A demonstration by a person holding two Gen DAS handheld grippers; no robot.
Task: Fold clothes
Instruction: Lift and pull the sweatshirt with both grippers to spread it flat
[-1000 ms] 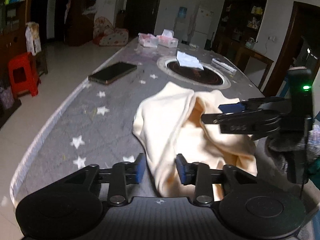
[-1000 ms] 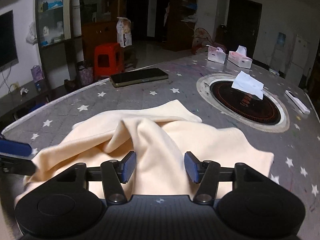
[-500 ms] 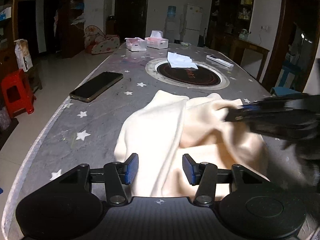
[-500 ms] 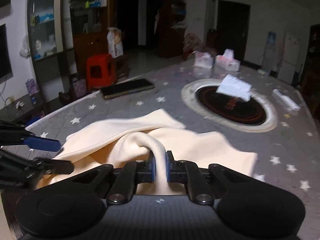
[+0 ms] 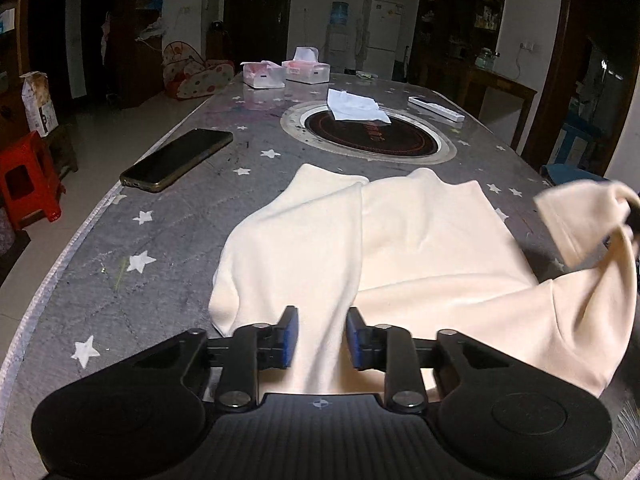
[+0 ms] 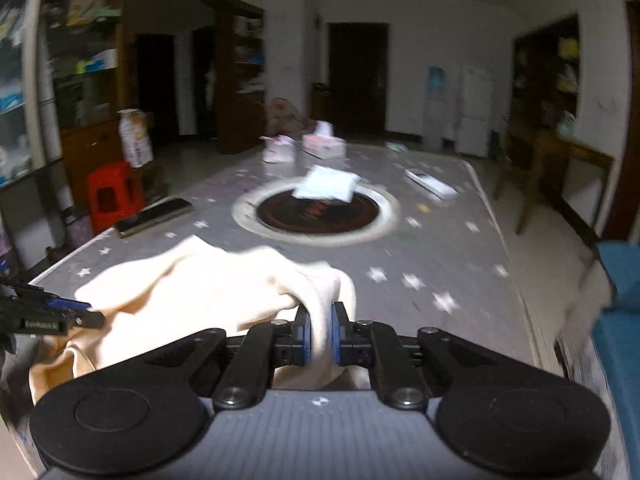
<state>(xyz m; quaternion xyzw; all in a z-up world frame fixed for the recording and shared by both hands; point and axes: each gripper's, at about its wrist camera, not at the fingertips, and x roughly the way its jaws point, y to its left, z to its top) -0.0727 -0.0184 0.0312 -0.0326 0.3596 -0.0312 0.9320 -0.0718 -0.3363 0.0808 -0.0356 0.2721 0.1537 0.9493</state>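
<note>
A cream garment lies on the grey star-patterned table. My left gripper is open, its fingers either side of the garment's near fold, not clamped. My right gripper is shut on a bunched part of the cream garment and holds it lifted above the table. That lifted part shows at the right edge of the left wrist view. The left gripper's fingers show at the left edge of the right wrist view.
A dark phone lies at the table's left edge. A round inset burner with a white tissue sits mid-table. Two tissue boxes and a white remote lie farther back. A red stool stands left.
My right gripper shut on the garment, then pulled it up and to the right, spreading the cloth. My left gripper stayed open at the near fold.
</note>
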